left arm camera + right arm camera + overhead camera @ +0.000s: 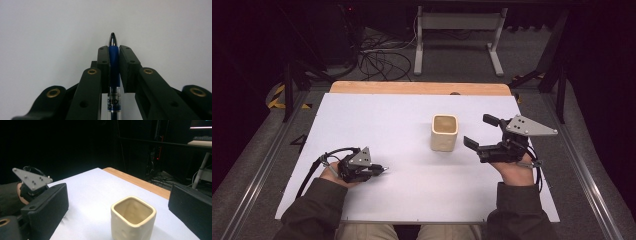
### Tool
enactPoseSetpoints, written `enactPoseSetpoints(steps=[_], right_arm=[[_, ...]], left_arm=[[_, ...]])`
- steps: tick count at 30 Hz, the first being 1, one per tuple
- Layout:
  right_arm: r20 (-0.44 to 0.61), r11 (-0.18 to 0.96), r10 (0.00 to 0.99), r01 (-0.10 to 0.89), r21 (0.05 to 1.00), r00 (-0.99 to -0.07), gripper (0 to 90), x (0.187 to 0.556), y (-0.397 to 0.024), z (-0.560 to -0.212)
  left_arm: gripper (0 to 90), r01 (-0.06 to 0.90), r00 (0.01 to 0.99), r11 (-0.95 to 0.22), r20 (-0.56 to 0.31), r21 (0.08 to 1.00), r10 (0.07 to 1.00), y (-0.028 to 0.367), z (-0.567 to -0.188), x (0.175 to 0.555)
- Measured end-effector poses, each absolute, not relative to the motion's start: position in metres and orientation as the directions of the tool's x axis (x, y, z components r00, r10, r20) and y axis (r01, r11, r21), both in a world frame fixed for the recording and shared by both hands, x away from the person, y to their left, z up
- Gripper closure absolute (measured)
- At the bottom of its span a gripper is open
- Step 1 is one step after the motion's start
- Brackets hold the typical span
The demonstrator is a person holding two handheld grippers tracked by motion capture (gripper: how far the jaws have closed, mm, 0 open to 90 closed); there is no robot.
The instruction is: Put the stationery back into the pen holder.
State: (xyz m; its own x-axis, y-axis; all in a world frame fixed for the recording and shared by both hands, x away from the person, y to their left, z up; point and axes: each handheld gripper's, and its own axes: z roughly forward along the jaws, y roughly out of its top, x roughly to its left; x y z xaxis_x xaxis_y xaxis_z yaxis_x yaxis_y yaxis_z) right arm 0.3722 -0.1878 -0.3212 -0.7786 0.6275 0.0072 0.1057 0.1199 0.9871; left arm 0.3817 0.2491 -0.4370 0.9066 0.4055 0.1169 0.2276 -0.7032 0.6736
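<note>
Gripping the pen [114,62] in my left tool [381,169], lower left of the desk [377,115]; my right tool [478,131] gapes beside the cup [445,132]. Likely the drop-in remains.

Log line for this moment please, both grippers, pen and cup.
left gripper: shut on blue pen, low over white table | right gripper: open, beside cream square cup, not touching | cup: upright, looks empty
</note>
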Motion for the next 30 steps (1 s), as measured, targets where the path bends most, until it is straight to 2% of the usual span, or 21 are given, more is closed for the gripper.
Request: enactPoseSetpoints(steps=[14, 19, 22, 26, 30], right_arm=[[0.019, 0.133, 0.618, 0.128, 0.983, -0.786, 5.3, 0.375, -0.175, -0.326], [0.022, 0.141, 0.608, 0.135, 0.981, -0.794, 6.8, 0.377, -0.168, -0.328], [0.013, 0.156, 0.601, 0.133, 0.979, -0.799, 9.8, 0.377, -0.165, -0.329], [0.013, 0.152, 0.587, 0.125, 0.980, -0.809, 19.6, 0.377, -0.160, -0.331], [0.007, 0.154, 0.588, 0.121, 0.981, -0.809, 23.2, 0.376, -0.157, -0.332]], left_arm=[[79.8, 0.276, 0.865, -0.481, 0.003, 0.832, 0.502, 0.254, -0.417, 0.380], [79.9, 0.235, 0.858, -0.427, 0.020, 0.873, 0.513, 0.252, -0.407, 0.375], [79.9, 0.218, 0.851, -0.394, 0.024, 0.893, 0.525, 0.249, -0.403, 0.371], [79.9, 0.197, 0.837, -0.346, 0.026, 0.917, 0.547, 0.248, -0.399, 0.368], [79.8, 0.174, 0.821, -0.302, 0.032, 0.937, 0.571, 0.247, -0.394, 0.364]])
